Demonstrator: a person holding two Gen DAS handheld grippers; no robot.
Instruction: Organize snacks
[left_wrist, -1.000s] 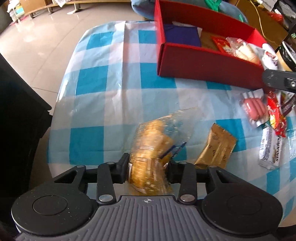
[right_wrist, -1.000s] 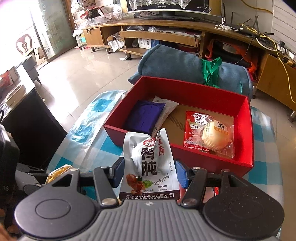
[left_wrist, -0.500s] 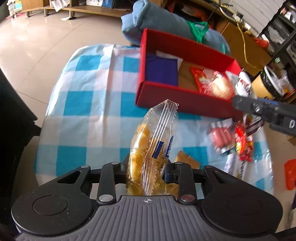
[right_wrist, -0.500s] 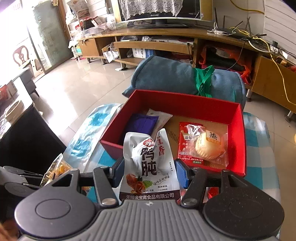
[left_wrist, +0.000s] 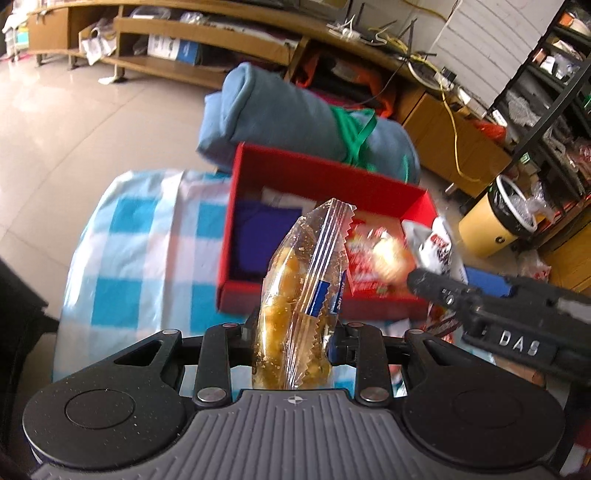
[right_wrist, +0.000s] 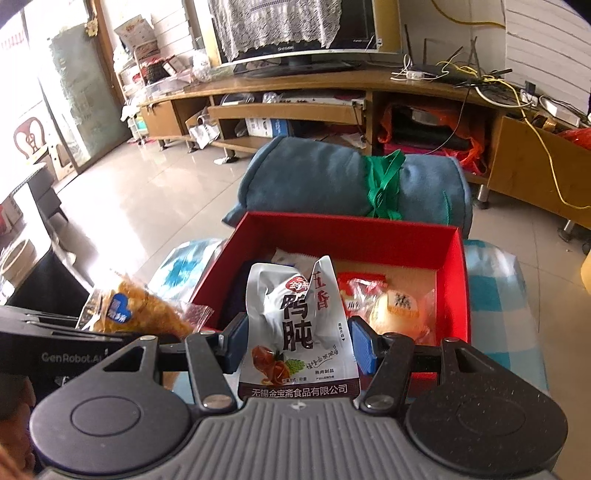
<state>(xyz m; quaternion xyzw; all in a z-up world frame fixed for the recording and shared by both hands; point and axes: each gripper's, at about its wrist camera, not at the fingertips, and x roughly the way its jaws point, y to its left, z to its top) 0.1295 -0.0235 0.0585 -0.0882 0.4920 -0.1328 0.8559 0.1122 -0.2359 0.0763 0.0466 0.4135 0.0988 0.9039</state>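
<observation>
As both packets hang ahead of the red box, the left gripper pinches its clear snack bag, the right gripper its white pouch; each should clear the near wall before release.

Bare floor in red box's right corner

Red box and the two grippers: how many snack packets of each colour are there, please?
In the red box:
Purple packet: 1
White packet: 1
Red-and-clear bun packet: 1
Clear bag of golden snacks, in the left gripper: 1
White pouch, in the right gripper: 1
Total: 5
</observation>
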